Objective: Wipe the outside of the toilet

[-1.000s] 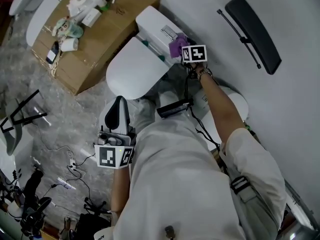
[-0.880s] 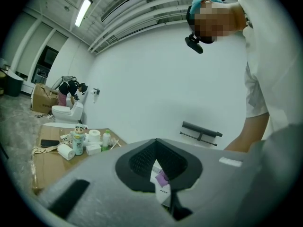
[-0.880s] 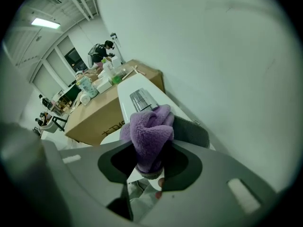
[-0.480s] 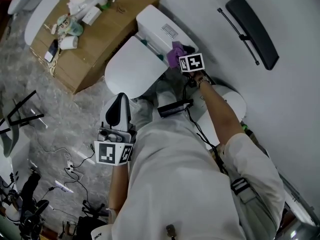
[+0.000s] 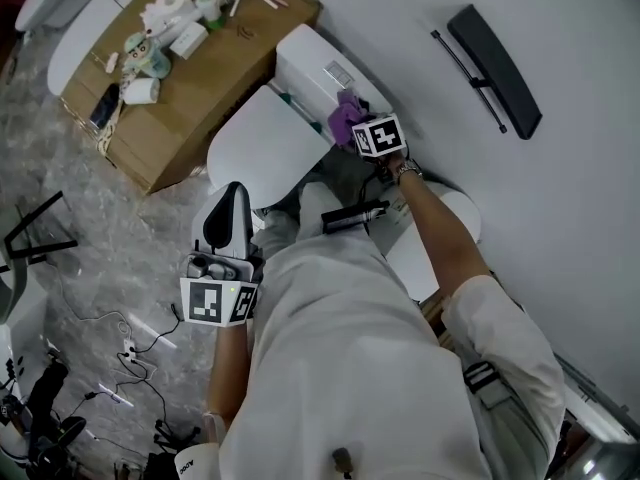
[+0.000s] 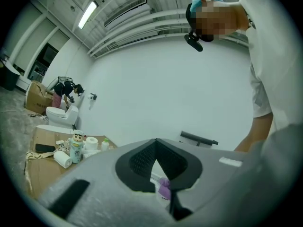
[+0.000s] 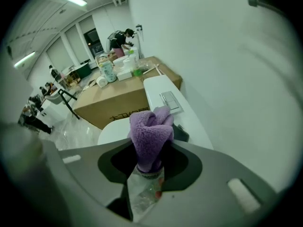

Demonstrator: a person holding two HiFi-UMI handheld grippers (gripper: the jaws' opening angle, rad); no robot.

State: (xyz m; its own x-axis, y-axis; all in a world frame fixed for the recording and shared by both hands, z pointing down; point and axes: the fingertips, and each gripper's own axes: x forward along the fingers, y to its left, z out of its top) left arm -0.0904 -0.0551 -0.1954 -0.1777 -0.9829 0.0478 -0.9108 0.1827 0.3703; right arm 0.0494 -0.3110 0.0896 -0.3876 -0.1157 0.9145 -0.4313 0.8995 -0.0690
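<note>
- Right arm (image 5: pixel 440 233): stretched forward from the shoulder with the forearm bare. The wrist is at the near end of the tank (image 5: pixel 312 60).
- Right tongs (image 5: pixel 358 126): clamped on a purple cloth (image 7: pixel 150 135). The jaws are parted only by the wad of fabric, and the bunched end stands out past the tips.
- Cloth position: at the near end of the tank, where the tank meets the lid (image 5: pixel 262 150), just short of the flush plate (image 7: pixel 169 100). No view confirms contact with the porcelain.
- Left arm: bent and held low, close to the torso. The hand is hidden under the marker cube (image 5: pixel 214 302).
- Left tongs (image 6: pixel 155 143): tips closed together with nothing between them. In the head view they point at the near rim of the lid from over the floor (image 5: pixel 120 238), clear of the toilet.
- Toilet: lid down, tank against the white wall (image 5: pixel 560 48).
- Box (image 5: pixel 185 88): cardboard, just beside the toilet on its far side. It carries paper rolls and small bottles, well apart from both tongs.
</note>
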